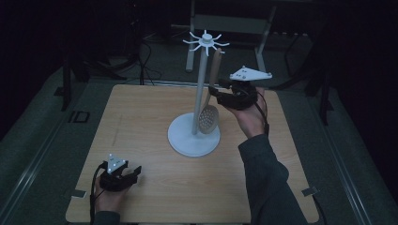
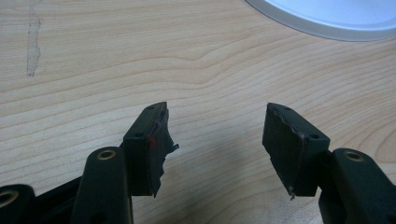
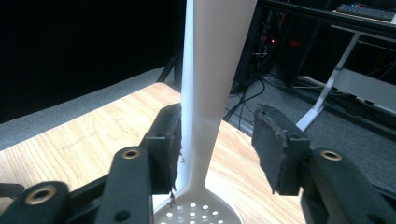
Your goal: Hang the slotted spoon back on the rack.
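A white utensil stand [image 1: 201, 89] with a ring of hooks [image 1: 205, 41] on top rises from its round base [image 1: 187, 140] at the middle of the wooden table. A beige slotted spoon [image 1: 208, 119] hangs beside the pole, bowl down just above the base, handle top up by a hook. My right gripper [image 1: 217, 91] is raised at the handle's right side. In the right gripper view its jaws [image 3: 217, 144] stand open with the spoon handle [image 3: 219, 70] between them; the right pad is clear of it. My left gripper [image 1: 136, 172] rests open and empty near the front left, jaws [image 2: 217, 140] over bare wood.
The wooden table [image 1: 141, 122] has bare room left of and in front of the stand. The stand's base edge [image 2: 327, 18] lies ahead of the left gripper. Beyond the table's far edge are dark floor, cables and a metal frame [image 1: 230, 23].
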The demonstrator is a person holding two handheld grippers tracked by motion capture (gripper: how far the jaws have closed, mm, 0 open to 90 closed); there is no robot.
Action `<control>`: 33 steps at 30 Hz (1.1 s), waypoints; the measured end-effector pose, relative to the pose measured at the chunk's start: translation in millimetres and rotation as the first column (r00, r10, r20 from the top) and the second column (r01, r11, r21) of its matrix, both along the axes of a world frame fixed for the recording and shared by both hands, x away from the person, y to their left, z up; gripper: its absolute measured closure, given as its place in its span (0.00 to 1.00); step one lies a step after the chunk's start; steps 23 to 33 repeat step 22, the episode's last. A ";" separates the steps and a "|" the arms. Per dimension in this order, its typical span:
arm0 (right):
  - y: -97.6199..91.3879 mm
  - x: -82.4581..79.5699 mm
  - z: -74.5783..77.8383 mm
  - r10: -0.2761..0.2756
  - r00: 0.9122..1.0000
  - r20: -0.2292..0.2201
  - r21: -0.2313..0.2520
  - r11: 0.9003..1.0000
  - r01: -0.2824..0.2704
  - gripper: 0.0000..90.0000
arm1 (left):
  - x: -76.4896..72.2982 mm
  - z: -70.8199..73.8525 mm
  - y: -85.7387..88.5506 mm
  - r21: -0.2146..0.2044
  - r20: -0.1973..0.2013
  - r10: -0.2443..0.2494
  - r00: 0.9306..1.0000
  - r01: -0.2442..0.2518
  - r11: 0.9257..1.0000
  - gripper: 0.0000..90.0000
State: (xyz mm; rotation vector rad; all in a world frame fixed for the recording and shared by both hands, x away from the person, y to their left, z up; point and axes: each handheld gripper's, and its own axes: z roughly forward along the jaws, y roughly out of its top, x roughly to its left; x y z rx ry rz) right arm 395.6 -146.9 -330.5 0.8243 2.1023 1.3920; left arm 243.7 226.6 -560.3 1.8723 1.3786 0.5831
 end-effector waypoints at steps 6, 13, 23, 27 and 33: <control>-1.5 -0.9 0.1 -0.002 1.000 -0.011 -0.002 1.000 0.002 0.47 | 0.0 0.0 -0.1 0.000 0.000 0.000 1.000 0.000 1.000 0.46; -5.4 -4.1 0.0 -0.008 1.000 -0.017 -0.001 1.000 0.008 0.43 | -0.1 0.1 0.1 0.000 0.001 0.001 1.000 -0.001 1.000 0.45; -16.5 -11.2 -10.4 -0.005 0.999 -0.034 -0.011 1.000 0.005 0.41 | 0.6 -0.2 -0.8 -0.001 0.001 0.000 1.000 0.000 1.000 0.45; -16.5 -11.2 -10.4 -0.005 0.999 -0.034 -0.011 1.000 0.005 0.41 | 0.6 -0.2 -0.8 -0.001 0.001 0.000 1.000 0.000 1.000 0.45; -16.5 -11.2 -10.4 -0.005 0.999 -0.034 -0.011 1.000 0.005 0.41 | 0.6 -0.2 -0.8 -0.001 0.001 0.000 1.000 0.000 1.000 0.45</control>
